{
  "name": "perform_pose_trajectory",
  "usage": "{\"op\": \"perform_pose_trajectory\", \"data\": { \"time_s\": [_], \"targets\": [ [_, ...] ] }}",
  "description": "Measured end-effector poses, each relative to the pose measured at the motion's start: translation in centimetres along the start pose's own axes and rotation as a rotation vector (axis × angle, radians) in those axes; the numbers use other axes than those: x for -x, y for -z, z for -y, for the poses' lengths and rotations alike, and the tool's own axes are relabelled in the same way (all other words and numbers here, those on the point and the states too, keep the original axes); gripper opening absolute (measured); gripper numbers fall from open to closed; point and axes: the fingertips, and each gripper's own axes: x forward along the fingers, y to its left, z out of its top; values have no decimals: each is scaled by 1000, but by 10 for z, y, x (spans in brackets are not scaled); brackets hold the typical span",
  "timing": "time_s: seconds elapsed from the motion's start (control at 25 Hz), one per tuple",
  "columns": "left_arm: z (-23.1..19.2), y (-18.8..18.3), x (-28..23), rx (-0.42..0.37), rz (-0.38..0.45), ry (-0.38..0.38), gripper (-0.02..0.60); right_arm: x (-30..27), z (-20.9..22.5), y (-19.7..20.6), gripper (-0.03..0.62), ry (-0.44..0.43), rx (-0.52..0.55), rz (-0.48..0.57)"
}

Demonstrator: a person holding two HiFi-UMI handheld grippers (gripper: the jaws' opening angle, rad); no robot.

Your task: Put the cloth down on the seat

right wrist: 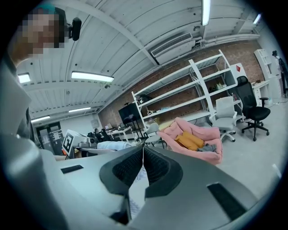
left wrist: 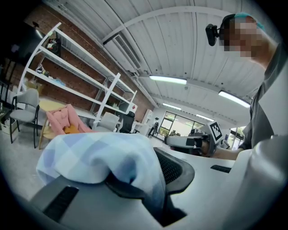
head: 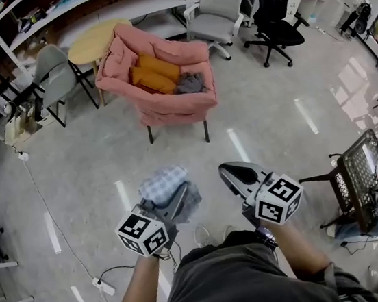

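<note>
A light blue checked cloth (head: 164, 185) is bunched in my left gripper (head: 178, 198), which is shut on it low over the floor. In the left gripper view the cloth (left wrist: 96, 152) drapes over both jaws of the left gripper (left wrist: 150, 182). My right gripper (head: 229, 172) is beside it, shut and holding nothing; its pads meet in the right gripper view (right wrist: 143, 158). The pink armchair (head: 166, 81) stands a few steps ahead. Two orange cushions (head: 155, 75) and a grey rag (head: 191, 82) lie on its seat. The same armchair (right wrist: 200, 141) shows past the right jaws.
A round wooden table (head: 97, 39) and a grey chair (head: 58, 75) stand left of the armchair. A grey office chair (head: 218, 8) and a black one (head: 275, 18) are behind it. A black wire cart (head: 359, 176) is at my right. A power strip (head: 103, 286) lies on the floor at the left.
</note>
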Motion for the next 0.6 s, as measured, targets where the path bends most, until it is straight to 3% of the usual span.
{"op": "perform_pose_trajectory", "data": {
  "time_s": [0.6],
  "targets": [
    [-56,-41,-45,-25,17,-9,72,-60,54,-28,15,-21,-9,12]
  ]
}}
